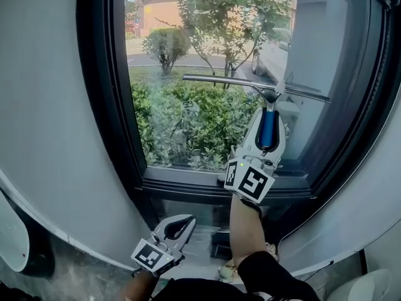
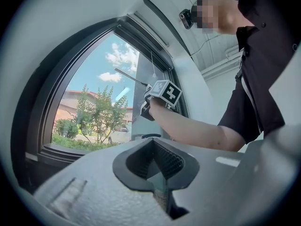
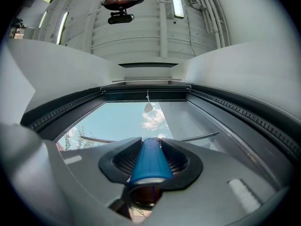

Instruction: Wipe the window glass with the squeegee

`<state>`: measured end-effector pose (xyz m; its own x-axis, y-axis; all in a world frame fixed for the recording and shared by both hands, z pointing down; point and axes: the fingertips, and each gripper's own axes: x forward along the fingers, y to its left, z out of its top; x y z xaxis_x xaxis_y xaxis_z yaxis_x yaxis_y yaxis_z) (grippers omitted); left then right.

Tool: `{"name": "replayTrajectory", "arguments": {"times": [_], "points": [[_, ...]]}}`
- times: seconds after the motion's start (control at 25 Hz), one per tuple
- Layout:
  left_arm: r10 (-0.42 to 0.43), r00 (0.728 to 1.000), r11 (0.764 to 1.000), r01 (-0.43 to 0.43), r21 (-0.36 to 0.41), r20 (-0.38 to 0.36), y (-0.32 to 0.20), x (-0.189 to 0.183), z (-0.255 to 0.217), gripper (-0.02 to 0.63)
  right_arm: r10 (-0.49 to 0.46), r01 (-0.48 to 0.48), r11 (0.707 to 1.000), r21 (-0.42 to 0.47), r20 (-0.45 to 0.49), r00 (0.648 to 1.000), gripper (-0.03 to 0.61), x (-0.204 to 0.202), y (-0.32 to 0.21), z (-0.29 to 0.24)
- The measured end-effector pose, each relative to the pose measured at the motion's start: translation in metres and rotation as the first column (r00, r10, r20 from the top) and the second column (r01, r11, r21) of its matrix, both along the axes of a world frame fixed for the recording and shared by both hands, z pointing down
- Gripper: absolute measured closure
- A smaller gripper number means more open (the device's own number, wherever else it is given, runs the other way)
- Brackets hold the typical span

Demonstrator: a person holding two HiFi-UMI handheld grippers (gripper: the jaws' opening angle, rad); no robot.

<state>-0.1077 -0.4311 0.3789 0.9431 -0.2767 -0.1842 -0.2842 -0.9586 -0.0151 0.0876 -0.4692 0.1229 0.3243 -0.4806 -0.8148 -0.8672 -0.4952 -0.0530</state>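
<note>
**Spotter:** Head view first. How is your right side set?

**Operator:** I have the right gripper (image 1: pixel 268 121) raised in front of the glass (image 1: pixel 182 55), with my forearm (image 1: pixel 247 227) reaching up past the sill (image 1: pixel 188 179). Its jaws clamp the blue handle of the squeegee (image 1: pixel 250 84). The handle is upright and the blade lies across its top, sloping a little down to the right.

**Spotter:** And the left?

**Operator:** The left gripper (image 1: pixel 183 226) is low, below the sill and near the wall (image 1: pixel 44 105), pointing up and right.

**Spotter:** Room to move?

**Operator:** The blade's right end is near the frame (image 1: pixel 100 93) on that side. To the left of the blade and above it there is open pane.

**Spotter:** Left gripper view?

**Operator:** The left gripper (image 2: pixel 153 157) has its jaws drawn together with nothing between them. Beyond them my forearm (image 2: pixel 197 128) stretches up to the right gripper (image 2: pixel 157 94) at the pane. The squeegee (image 2: pixel 129 77) shows as a thin line.

**Spotter:** Right gripper view?

**Operator:** The right gripper (image 3: pixel 149 147) presses on the squeegee (image 3: pixel 149 166) handle from both sides. The blade spreads left and right beyond it. The glass (image 3: pixel 127 119) is ahead, and the top of the frame (image 3: pixel 146 92) is well above the blade. I can't tell whether the blade touches the pane.
</note>
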Motion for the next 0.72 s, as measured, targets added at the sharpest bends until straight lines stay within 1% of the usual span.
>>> {"name": "replayTrajectory", "arguments": {"times": [0.36, 0.6, 0.72], "points": [[-0.006, 1.0, 1.0, 0.006, -0.022, 0.006, 0.0, -0.003, 0.001, 0.614, -0.001, 0.001, 1.0, -0.028, 0.009, 1.0, 0.445, -0.001, 0.0, 0.012], [0.006, 1.0, 1.0, -0.006, -0.026, 0.002, 0.002, 0.001, 0.001, 0.614, 0.004, -0.004, 0.999, -0.045, 0.005, 1.0, 0.445, -0.002, 0.001, 0.019], [0.018, 1.0, 0.998, -0.019, -0.051, -0.014, 0.004, 0.002, -0.001, 0.613, 0.007, -0.007, 0.999, -0.053, 0.008, 1.0, 0.445, -0.003, 0.002, 0.023]]}}
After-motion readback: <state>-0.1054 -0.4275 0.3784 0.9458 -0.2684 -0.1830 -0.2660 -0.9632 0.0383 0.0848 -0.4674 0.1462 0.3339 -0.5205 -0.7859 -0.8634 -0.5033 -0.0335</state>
